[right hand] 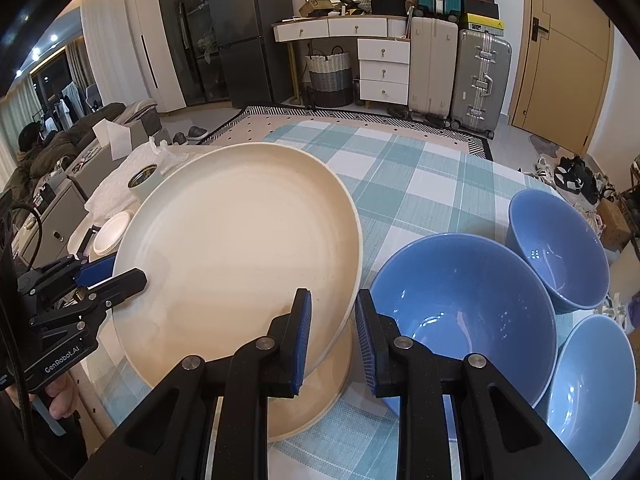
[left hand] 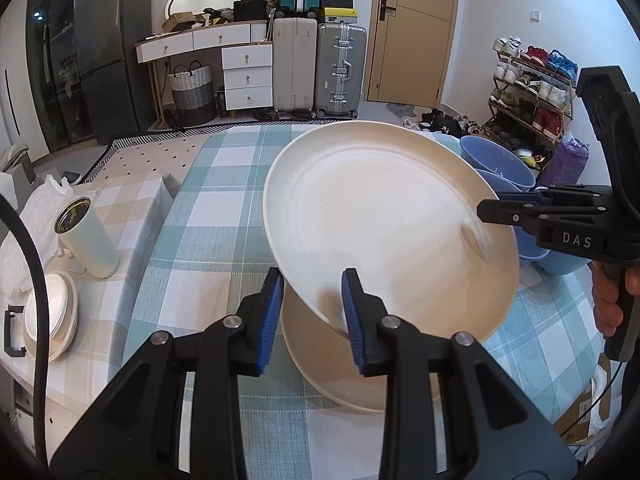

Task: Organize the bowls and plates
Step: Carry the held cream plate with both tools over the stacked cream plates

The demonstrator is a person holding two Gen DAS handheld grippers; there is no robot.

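Note:
A cream plate (left hand: pixel 384 216) (right hand: pixel 240 264) is tilted above a second cream plate (left hand: pixel 332 372) (right hand: pixel 320 392) that lies flat on the checked tablecloth (left hand: pixel 224 208). My left gripper (left hand: pixel 310 316) (right hand: pixel 110 276) has its fingers astride the tilted plate's near rim, with a gap showing. My right gripper (right hand: pixel 334 336) (left hand: pixel 486 210) straddles the plate's opposite rim, its jaws also apart. Three blue bowls (right hand: pixel 468 316) (right hand: pixel 560 248) (right hand: pixel 592 392) stand to the right of the plates.
A pale cylinder tin (left hand: pixel 86 236) and a stack of small white dishes (left hand: pixel 50 316) sit on the side table at left. The table's right edge drops to a cardboard box (left hand: pixel 576 420). Suitcases and a shoe rack stand beyond.

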